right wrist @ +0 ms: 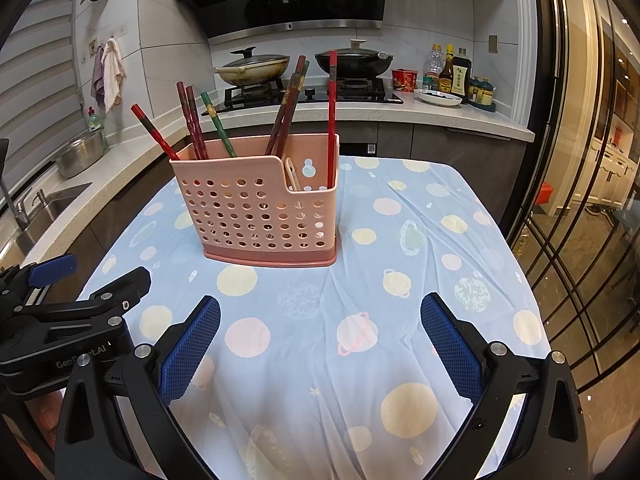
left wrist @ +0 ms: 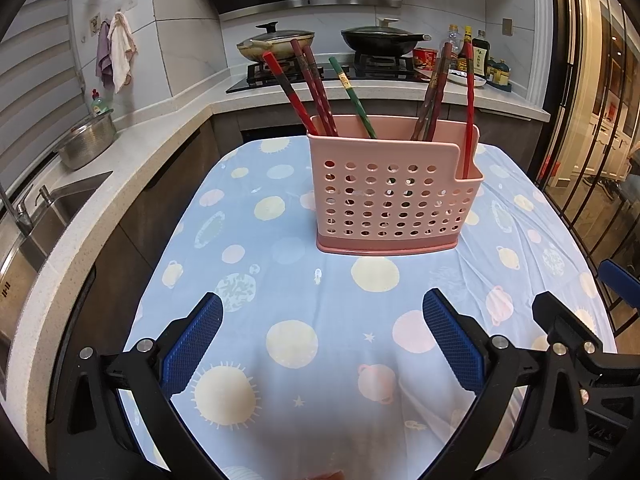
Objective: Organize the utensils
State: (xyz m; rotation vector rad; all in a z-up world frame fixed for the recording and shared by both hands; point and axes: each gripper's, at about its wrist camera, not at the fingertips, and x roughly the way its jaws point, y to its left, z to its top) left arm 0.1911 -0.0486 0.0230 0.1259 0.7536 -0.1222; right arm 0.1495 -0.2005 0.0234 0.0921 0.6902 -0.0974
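Chopsticks (left wrist: 316, 88) upright in the pink holder (left wrist: 394, 200), tips fanning outward — both grippers' fingers (left wrist: 196, 340) (right wrist: 450, 344) spread, empty.

Light: even, cool indoor brightness is seen across both views.
Glare: warm reflections are caught on the glass door (right wrist: 580, 200).
Edges: strong fisheye bending and dark corners are shown.
Focus: nearest tablecloth (left wrist: 320, 420) is softened.

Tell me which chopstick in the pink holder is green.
The green chopstick with the gold band, leaning left alone near the middle of the pink holder. The other chopsticks are all red or dark reddish-brown.
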